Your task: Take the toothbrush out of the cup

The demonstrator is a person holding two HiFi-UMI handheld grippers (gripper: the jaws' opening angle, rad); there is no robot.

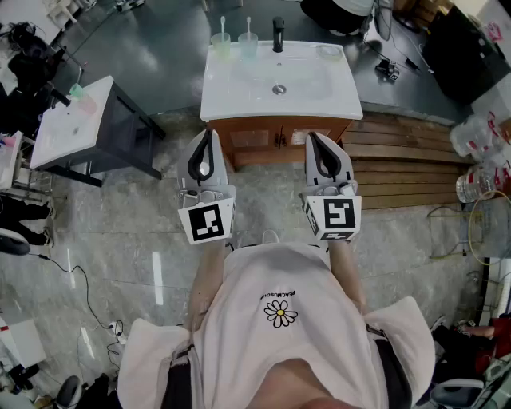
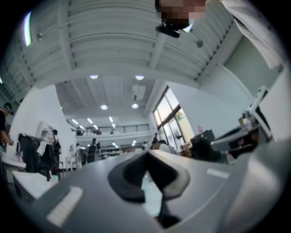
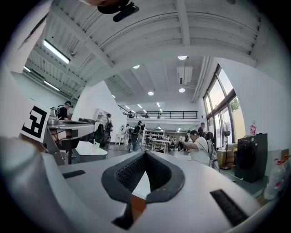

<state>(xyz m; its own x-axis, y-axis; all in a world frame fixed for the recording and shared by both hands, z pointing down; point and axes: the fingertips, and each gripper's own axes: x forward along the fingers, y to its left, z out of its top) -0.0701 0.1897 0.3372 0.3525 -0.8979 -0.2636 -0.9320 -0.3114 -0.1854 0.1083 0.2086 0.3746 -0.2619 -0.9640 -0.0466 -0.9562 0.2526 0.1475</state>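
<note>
Head view, looking steeply down. Two toothbrushes stand upright, one in each of two cups at the back left corner of the white washbasin. The first toothbrush stands in the green-tinted cup. The second toothbrush stands in the clear cup just beside it, toward the black faucet. The pictures do not show which brush the task means. The drain lies at the middle of the bowl, and a small pale dish sits on the back right of the rim. The basin rests on a wooden cabinet.

Both grippers are held in front of the cabinet, well apart from the cups, pointing toward the basin. The left gripper has its jaws pressed together with nothing between them, and its own view shows the dark pads meeting at their tips. The right gripper is likewise closed and empty, its ribbed pads touching. Each gripper carries a marker cube at its rear, next to the person's white shirt, which bears a daisy print.

Wooden decking lies to the right of the cabinet. A second washbasin stands well to the left on a dark stand. The floor is grey stone tile.
</note>
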